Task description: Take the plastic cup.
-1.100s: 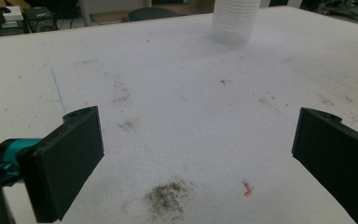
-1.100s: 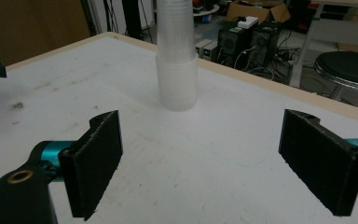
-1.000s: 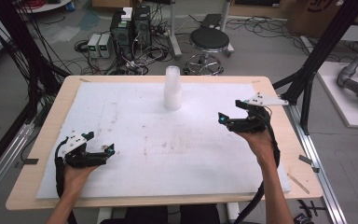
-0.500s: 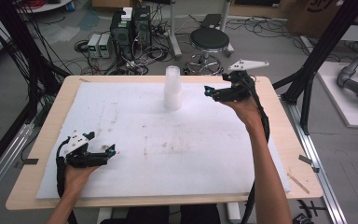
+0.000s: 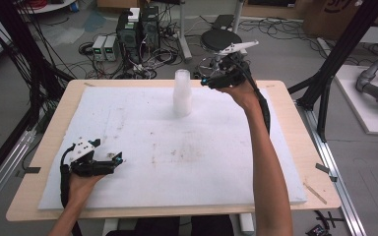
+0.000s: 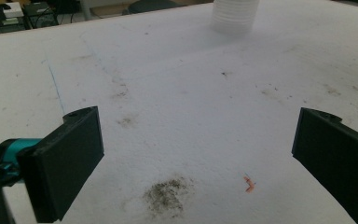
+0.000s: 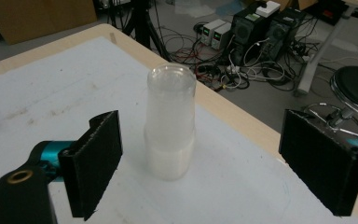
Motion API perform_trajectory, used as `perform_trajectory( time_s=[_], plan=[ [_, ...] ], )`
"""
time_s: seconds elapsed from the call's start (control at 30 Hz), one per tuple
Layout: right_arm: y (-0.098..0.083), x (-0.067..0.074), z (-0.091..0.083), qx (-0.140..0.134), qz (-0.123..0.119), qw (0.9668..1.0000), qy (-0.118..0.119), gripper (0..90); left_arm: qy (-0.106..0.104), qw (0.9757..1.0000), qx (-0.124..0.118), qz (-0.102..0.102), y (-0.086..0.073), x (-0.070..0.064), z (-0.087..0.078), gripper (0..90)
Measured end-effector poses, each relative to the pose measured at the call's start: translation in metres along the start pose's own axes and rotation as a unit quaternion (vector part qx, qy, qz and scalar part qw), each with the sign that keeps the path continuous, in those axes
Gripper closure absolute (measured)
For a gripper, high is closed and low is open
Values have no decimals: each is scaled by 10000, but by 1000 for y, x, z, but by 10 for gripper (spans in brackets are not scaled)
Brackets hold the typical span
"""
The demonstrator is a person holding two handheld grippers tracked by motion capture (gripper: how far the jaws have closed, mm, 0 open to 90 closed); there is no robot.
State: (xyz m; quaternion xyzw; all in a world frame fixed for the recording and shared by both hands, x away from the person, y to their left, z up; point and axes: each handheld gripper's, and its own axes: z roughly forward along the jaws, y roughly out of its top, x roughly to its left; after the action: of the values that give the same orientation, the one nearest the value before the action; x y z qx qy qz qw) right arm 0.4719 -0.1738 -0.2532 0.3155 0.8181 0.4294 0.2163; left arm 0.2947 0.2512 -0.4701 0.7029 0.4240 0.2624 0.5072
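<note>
Cup stack (image 5: 182, 93): upright on white mat (image 5: 142, 147), far centre. Right gripper (image 5: 207, 81) just beside stack top, jaws apart, empty. Left gripper (image 5: 115, 161) well short of stack, jaws apart, empty. Risk: off-centre approach; tall light stack likely tips or splits.

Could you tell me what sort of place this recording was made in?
Probably a robotics lab: computer towers and tangled cables lie on the floor behind a wooden table framed by black struts.

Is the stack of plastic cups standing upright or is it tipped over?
Upright. The stack of plastic cups stands vertically on the white mat, rounded end up, ahead of the right gripper, whose jaws are wide apart.
</note>
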Motion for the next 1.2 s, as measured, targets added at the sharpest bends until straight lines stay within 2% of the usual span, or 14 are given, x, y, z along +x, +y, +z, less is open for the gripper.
perform_trajectory(
  time_s=[0.33,0.57,0.73,0.93,1.2],
  plan=[
    [26,-4,27,162,5,9999,32,134,16,10000,-5,-8,0,0,1,19],
    [39,-1,55,266,33,9996,111,134,16,10000,5,-11,0,0,1,19],
    [40,4,75,488,39,9985,232,134,15,10000,-1,-28,0,0,1,19],
    [37,7,95,724,101,9971,210,135,15,10000,2,-28,0,0,1,19],
    [33,8,112,905,209,9954,244,135,17,10000,29,-35,0,0,1,20]
  ],
)
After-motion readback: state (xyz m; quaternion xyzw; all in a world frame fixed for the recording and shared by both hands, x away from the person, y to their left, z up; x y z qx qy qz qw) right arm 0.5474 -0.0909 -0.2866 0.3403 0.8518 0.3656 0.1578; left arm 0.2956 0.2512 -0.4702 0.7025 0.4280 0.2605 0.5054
